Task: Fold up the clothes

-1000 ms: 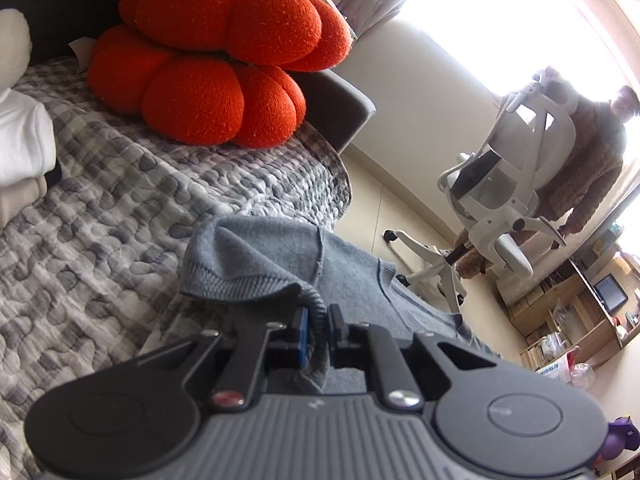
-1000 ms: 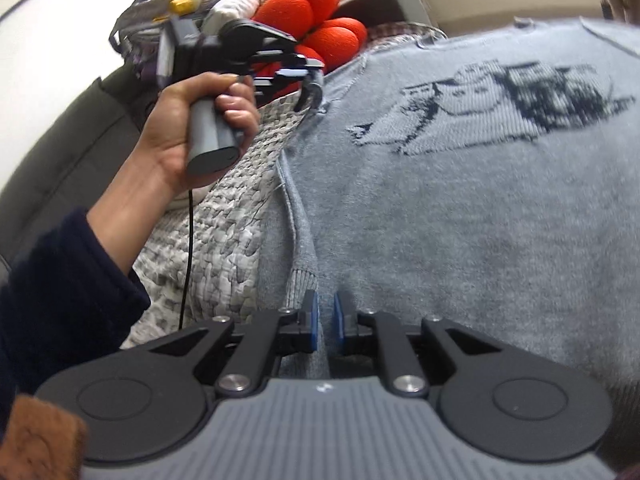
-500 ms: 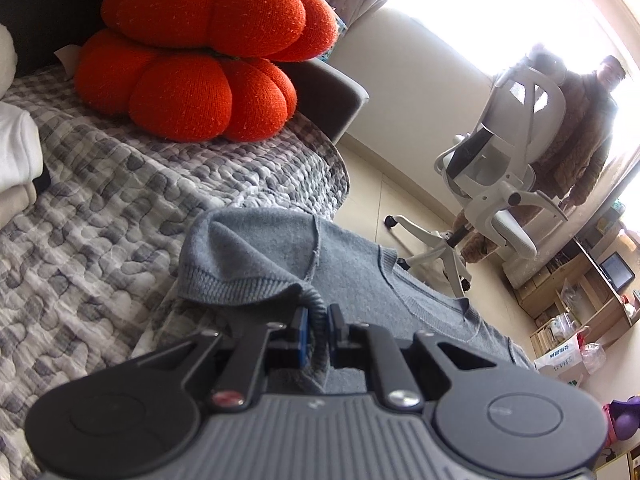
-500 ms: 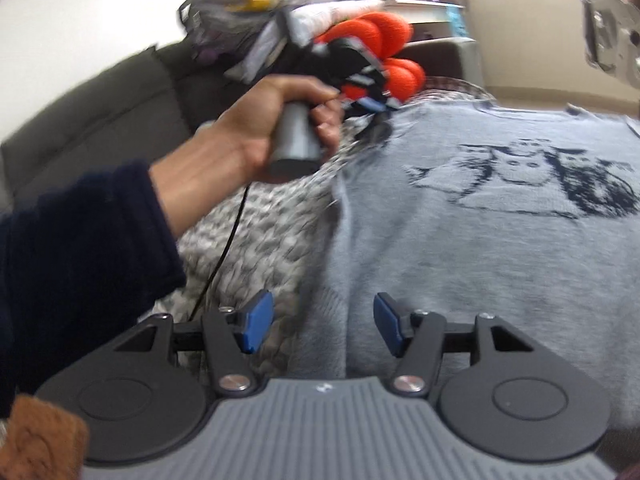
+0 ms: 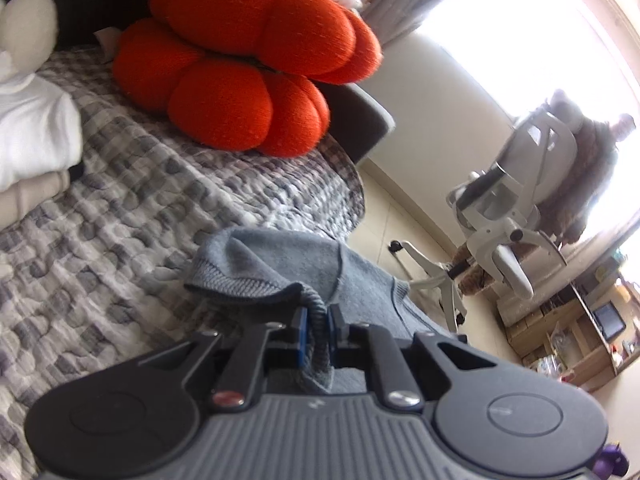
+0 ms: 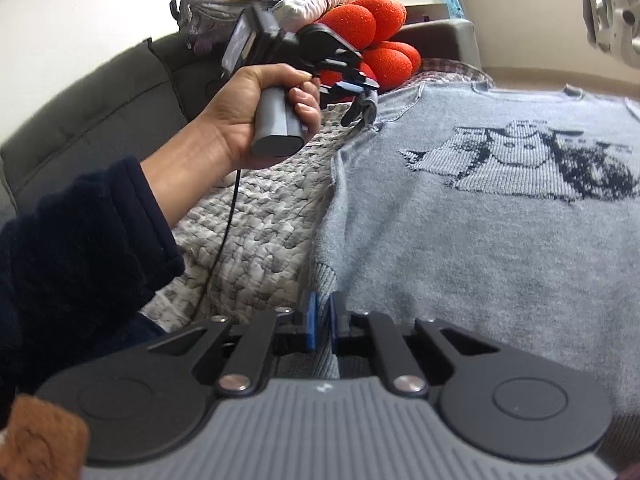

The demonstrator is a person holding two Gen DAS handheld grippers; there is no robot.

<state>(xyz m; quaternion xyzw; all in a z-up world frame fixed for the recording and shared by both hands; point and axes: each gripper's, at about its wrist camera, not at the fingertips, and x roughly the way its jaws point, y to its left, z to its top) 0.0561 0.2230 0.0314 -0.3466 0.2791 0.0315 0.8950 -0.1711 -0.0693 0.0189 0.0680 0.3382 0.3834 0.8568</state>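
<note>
A grey knitted sweater (image 6: 460, 216) with a dark and pale picture on its chest lies flat on a grey quilted blanket (image 6: 256, 248). My left gripper (image 5: 316, 320) is shut on a ribbed edge of the sweater (image 5: 280, 264), and the cloth bunches up over its fingers. In the right wrist view a hand (image 6: 248, 120) holds that left gripper (image 6: 360, 88) above the sweater's far left corner, with a fold hanging from it. My right gripper (image 6: 322, 312) is shut on the sweater's near left hem.
Orange pumpkin cushions (image 5: 248, 76) sit at the blanket's far end. Folded white clothes (image 5: 32, 136) lie at the left. A dark sofa back (image 6: 100, 96) runs behind. Beyond the blanket's edge stand a white office chair (image 5: 508, 208), a person (image 5: 592, 160) and low shelves (image 5: 568, 332).
My right gripper, open half a second ago, has shut on the sweater's hem. The left gripper has kept its hold and shifted slightly.
</note>
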